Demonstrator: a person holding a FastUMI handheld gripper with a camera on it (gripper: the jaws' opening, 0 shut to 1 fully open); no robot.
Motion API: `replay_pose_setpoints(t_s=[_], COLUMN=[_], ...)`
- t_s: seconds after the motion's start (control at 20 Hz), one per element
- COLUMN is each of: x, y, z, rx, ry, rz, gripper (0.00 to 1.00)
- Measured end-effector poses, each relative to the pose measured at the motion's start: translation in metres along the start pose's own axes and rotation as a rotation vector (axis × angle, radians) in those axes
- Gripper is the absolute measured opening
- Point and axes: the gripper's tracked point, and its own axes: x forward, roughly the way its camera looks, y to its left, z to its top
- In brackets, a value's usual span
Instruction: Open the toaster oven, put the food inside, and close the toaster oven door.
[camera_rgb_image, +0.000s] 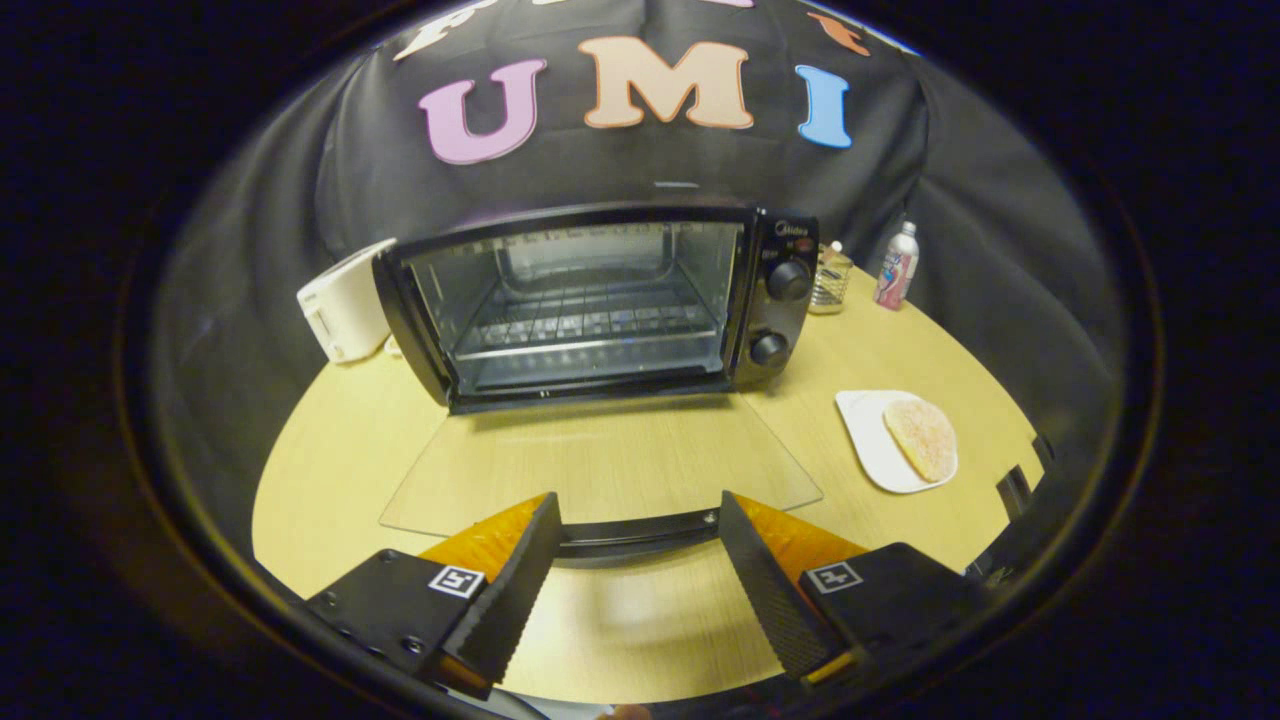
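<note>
A black toaster oven (600, 300) stands on the wooden table (340, 450) beyond my fingers, with two knobs on its right side. Its glass door (600, 470) lies folded down flat toward me, and the wire rack inside is bare. The door's black handle (640, 528) runs across just ahead of my fingertips. My gripper (640, 520) is open, one finger at either end of the handle, nothing pressed between them. A round piece of food (922, 438) lies on a white plate (870, 440) to the right of the door.
A white toaster (345, 300) sits left of the oven. A glass jar (830, 280) and a small bottle (897, 266) stand behind the oven's right side. Black cloth walls close in the table.
</note>
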Motion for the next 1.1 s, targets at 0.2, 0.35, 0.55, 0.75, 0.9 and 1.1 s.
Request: replay_pose_setpoints(t_s=[0.2, 0.35, 0.55, 0.75, 0.9, 1.1], x=[0.011, 0.01, -0.004, -0.005, 0.007, 0.027], y=[-0.001, -0.002, -0.023, -0.08, -0.136, -0.212], z=[-0.019, -0.015, 0.014, 0.053, 0.071, 0.065], rx=[0.016, 0.037, 0.004, -0.001, 0.049, 0.087], ry=[0.034, 0.038, -0.007, -0.055, -0.069, -0.024], rz=[-0.002, -0.003, -0.043, -0.151, -0.251, -0.388], gripper=[1.0, 1.0, 1.0, 1.0, 1.0, 1.0])
